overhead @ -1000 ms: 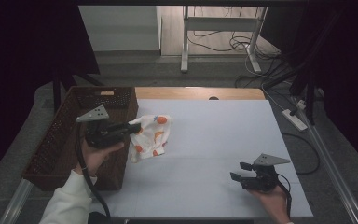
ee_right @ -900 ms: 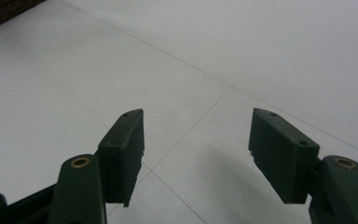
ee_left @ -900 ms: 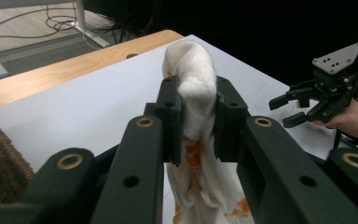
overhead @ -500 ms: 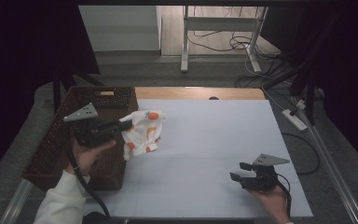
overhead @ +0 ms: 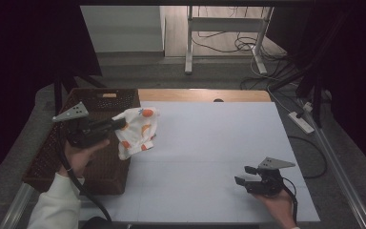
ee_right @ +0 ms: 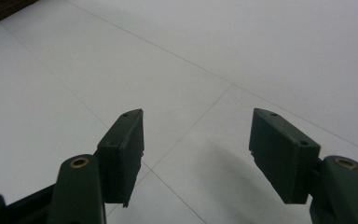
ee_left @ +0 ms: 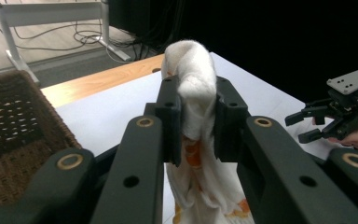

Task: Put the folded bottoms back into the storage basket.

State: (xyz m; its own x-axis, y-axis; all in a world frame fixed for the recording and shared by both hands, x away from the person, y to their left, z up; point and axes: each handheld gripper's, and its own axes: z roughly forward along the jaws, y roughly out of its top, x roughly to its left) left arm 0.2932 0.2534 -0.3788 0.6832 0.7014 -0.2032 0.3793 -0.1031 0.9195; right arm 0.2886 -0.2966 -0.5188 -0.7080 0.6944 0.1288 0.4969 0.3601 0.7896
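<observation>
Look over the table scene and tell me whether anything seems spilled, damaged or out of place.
Nothing stands out. The left hand-held gripper holds a white cloth with orange spots bunched and hanging over the edge of the wicker basket. The right hand-held gripper is open above the white table.

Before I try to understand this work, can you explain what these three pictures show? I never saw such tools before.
A person sits at a white table and holds one hand-held tool in each hand. Each tool has two black jaws and its own small camera.

The high view looks down from above the person. There the left tool grips a white cloth with orange spots, lifted beside a brown woven basket at the table's left edge. The right tool rests low near the front right, jaws apart.

The left gripper view looks along the left tool's jaws, shut on the cloth. The right gripper view looks along the right tool's open jaws, with bare table between them.
</observation>
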